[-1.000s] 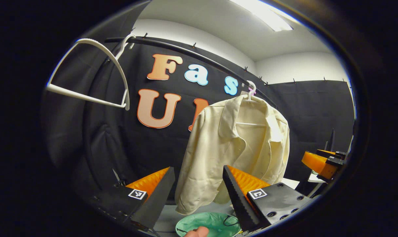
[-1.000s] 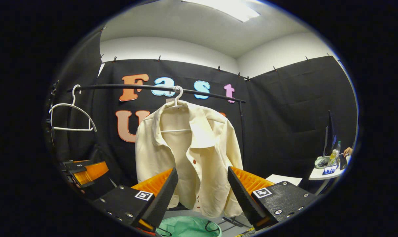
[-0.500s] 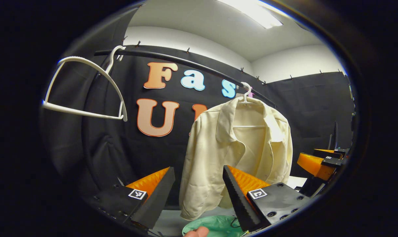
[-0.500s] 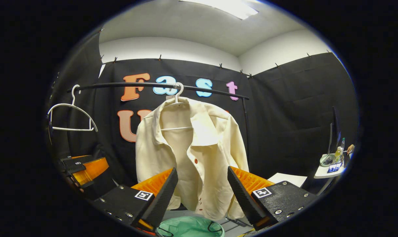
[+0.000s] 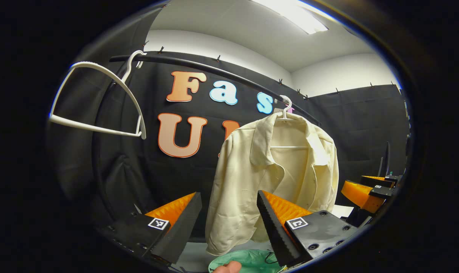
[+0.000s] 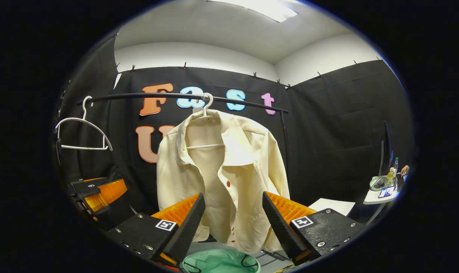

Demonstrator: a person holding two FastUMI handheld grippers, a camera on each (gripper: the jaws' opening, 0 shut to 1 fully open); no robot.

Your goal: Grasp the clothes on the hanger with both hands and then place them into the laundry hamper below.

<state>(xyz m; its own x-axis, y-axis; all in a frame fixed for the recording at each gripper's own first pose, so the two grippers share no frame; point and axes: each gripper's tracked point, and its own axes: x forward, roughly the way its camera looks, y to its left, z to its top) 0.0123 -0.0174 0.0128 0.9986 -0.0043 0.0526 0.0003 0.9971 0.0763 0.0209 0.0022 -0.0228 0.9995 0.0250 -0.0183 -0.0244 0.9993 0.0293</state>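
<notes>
A cream button-up jacket (image 6: 218, 170) hangs on a white plastic hanger (image 6: 205, 110) hooked over a black rail (image 6: 146, 97) that runs across the booth's black cloth wall. The jacket's front hangs open, with small reddish buttons down one edge and its collar folded out. In the left gripper view the same jacket (image 5: 267, 174) hangs to the right of centre, its hem just above a green laundry hamper (image 5: 252, 261), whose rim shows at the bottom edge. In the right gripper view the hamper (image 6: 222, 262) sits on the floor directly below the jacket, a dark cord handle at either side of its rim.

The left gripper (image 5: 229, 223) is held short of the jacket, its jaws spread wide and holding nothing; part of a finger (image 5: 226, 267) of the person shows at the bottom edge. The right gripper (image 6: 234, 223) likewise has its jaws spread and empty, framing the jacket's lower front without touching it. Each gripper also appears in the other's view, orange and black, off to the side.

An empty white hanger (image 5: 100, 98) hangs near the left end of the rail. Far right, a small table (image 6: 381, 193) carries bottles and other small items.
</notes>
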